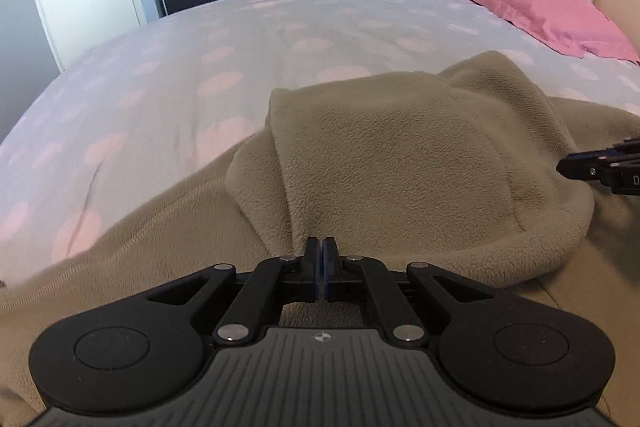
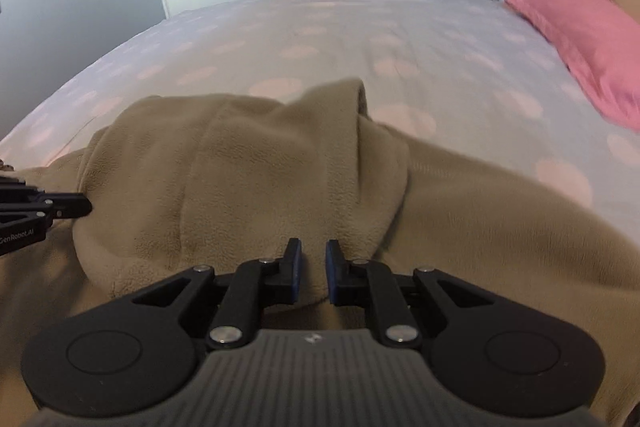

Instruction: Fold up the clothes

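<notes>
Now your left gripper clamped tight on beige fleece fold; right gripper slightly apart, fleece bunched between fingers, grip unclear.

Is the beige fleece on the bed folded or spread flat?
Partly folded. A flap of the fleece is doubled back over the layer beneath, its rounded fold edge showing, but it lies bunched and uneven on the bed.
</notes>
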A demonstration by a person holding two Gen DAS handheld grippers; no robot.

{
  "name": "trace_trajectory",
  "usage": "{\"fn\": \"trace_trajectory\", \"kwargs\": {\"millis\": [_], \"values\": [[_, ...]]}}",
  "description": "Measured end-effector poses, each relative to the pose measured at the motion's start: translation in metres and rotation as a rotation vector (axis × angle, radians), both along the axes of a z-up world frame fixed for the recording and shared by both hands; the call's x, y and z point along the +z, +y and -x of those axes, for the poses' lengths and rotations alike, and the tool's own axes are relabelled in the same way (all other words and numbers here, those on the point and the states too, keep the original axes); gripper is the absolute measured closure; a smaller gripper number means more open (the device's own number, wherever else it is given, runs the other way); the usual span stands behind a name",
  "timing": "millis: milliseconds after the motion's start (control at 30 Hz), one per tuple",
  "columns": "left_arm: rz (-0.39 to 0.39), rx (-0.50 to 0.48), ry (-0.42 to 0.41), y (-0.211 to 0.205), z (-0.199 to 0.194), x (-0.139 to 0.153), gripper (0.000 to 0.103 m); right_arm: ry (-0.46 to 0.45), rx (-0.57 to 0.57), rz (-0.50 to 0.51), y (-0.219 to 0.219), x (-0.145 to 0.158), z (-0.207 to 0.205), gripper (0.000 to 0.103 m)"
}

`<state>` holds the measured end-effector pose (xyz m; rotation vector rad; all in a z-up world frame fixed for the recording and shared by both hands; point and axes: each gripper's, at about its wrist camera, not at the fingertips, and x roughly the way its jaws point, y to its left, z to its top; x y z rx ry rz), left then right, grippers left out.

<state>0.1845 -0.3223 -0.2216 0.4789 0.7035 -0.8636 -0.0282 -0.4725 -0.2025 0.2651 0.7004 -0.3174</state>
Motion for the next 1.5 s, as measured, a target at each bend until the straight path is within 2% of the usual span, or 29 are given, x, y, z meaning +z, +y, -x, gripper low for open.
{"fn": "trace_trajectory", "kwargs": {"millis": [100, 200, 333, 433, 533, 600, 700, 767, 800, 933, 1133, 1333, 1433, 1500], "values": [[-0.004, 0.004, 0.005, 0.001, 0.002, 0.013, 0.102, -0.023, -0.015, -0.041, -0.007, 0.010, 0.010, 0.086], [0.002, -0.011, -0.032, 0.010, 0.015, 0.037, 0.102, -0.056, -0.036, -0.074, -0.014, 0.034, 0.028, 0.075], [-0.006, -0.035, -0.042, 0.027, 0.032, 0.069, 0.102, -0.067, -0.122, -0.053, -0.032, 0.070, 0.068, 0.075], [-0.030, -0.047, -0.033, 0.044, 0.044, 0.091, 0.102, -0.047, -0.216, -0.057, -0.058, 0.090, 0.114, 0.075], [-0.057, -0.028, -0.002, 0.062, 0.053, 0.104, 0.102, -0.029, -0.341, -0.058, -0.091, 0.102, 0.169, 0.071], [-0.065, -0.011, 0.020, 0.074, 0.058, 0.108, 0.102, -0.016, -0.460, -0.038, -0.118, 0.101, 0.211, 0.062], [-0.079, -0.009, 0.028, 0.088, 0.068, 0.109, 0.097, 0.016, -0.620, -0.085, -0.155, 0.095, 0.272, 0.059], [-0.098, -0.015, 0.030, 0.096, 0.074, 0.107, 0.091, 0.019, -0.696, -0.123, -0.168, 0.089, 0.313, 0.052], [-0.114, -0.020, 0.030, 0.098, 0.077, 0.104, 0.091, 0.024, -0.730, -0.142, -0.171, 0.086, 0.329, 0.049], [-0.099, 0.005, 0.060, 0.103, 0.080, 0.102, 0.091, 0.038, -0.854, -0.228, -0.183, 0.068, 0.387, 0.040], [-0.091, 0.002, 0.032, 0.106, 0.089, 0.103, 0.091, 0.093, -0.927, -0.294, -0.190, 0.041, 0.422, 0.035], [-0.083, 0.033, 0.045, 0.106, 0.086, 0.102, 0.091, 0.104, -1.034, -0.302, -0.200, 0.028, 0.458, 0.030], [-0.080, 0.043, 0.051, 0.105, 0.084, 0.100, 0.091, 0.062, -1.082, -0.395, -0.208, 0.014, 0.477, 0.030], [-0.085, 0.044, 0.051, 0.104, 0.084, 0.098, 0.091, -0.004, -1.106, -0.482, -0.212, 0.006, 0.484, 0.030]]}}
